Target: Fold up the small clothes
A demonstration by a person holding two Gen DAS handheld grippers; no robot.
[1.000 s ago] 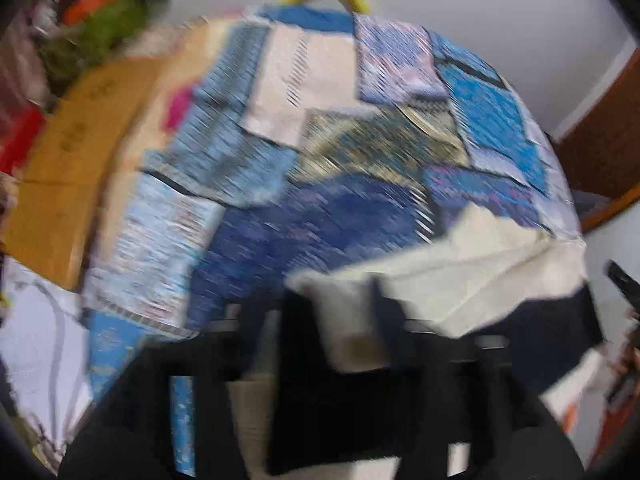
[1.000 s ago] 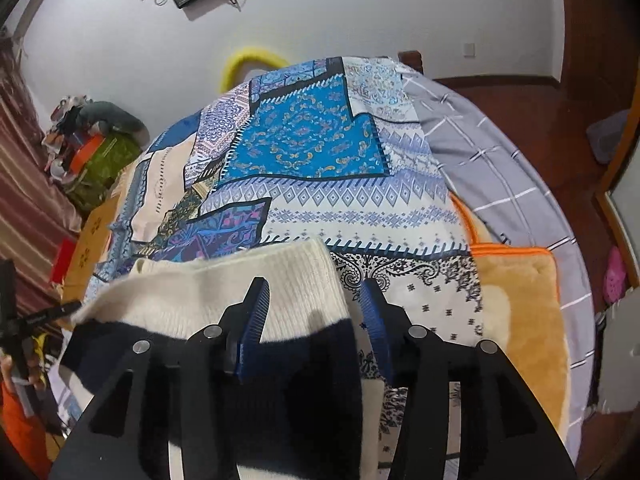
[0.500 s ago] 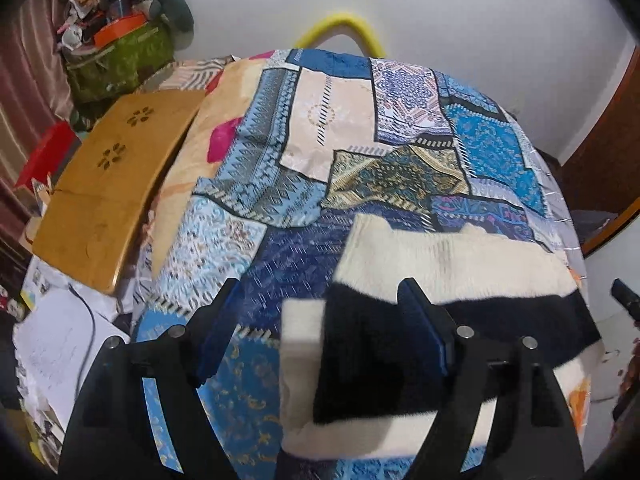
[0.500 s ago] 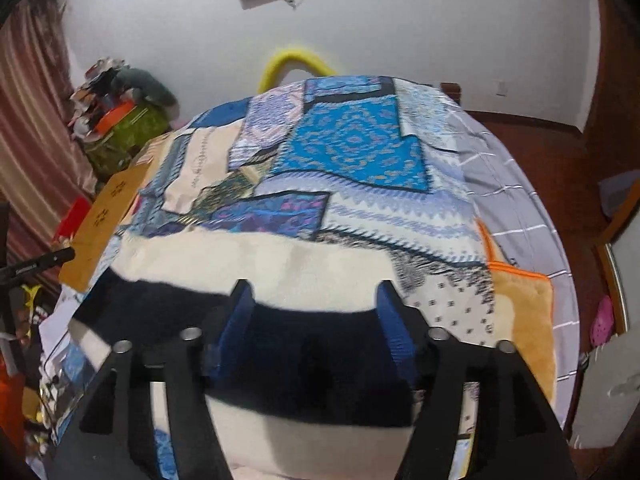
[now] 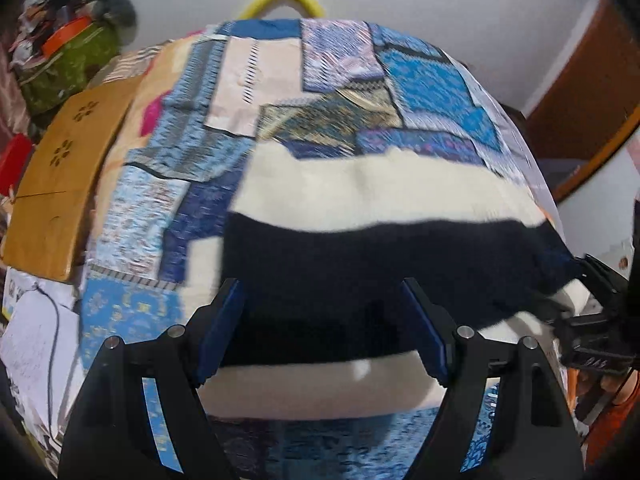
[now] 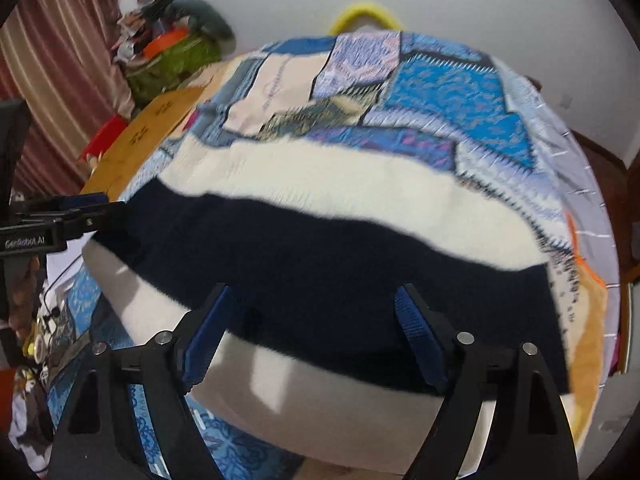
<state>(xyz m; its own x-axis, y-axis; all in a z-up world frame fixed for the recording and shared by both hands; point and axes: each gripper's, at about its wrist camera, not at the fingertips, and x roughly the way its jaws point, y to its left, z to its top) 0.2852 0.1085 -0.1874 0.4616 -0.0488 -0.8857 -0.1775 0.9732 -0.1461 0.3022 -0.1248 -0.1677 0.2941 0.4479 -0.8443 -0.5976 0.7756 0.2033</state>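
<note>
Cream and navy striped sweater point(image 5: 380, 240) lies flat on the patchwork bed cover point(image 5: 432, 92), stripes running side to side. Wooden board point(image 5: 60, 184) sits beside it. Left tongs point(image 5: 324, 328) gape empty; right tongs point(image 6: 312, 336) have just opened, nothing pinched.

I see one knitted garment point(image 5: 360, 248) lying flat on the patchwork bedspread point(image 5: 192, 152), spread wide from left to right. It is striped: a cream band along the far edge, a broad dark navy band across the middle, another cream band along the near edge. Motion blur hides the knit's finer detail
</note>
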